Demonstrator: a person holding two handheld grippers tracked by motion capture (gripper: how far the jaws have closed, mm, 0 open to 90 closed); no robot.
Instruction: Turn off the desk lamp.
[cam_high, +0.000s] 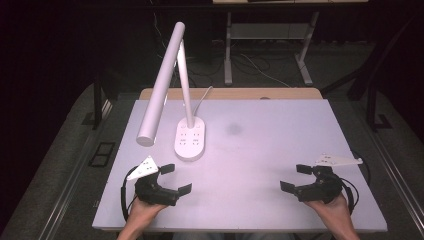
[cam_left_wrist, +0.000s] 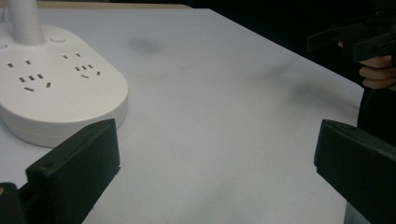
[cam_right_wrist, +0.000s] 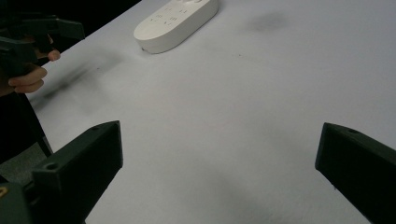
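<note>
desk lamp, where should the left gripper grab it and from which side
Probably the thin upright stem, low down, just above the oval socket base. The stem is slim enough to fit between the open jaws of the left gripper, while the base looks too wide and flat. Come from the person's side, jaws level; the left gripper is already nearest.

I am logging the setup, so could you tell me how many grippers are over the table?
2: the left gripper open near the table's front left by the lamp base, the right gripper open near its front right.
</note>
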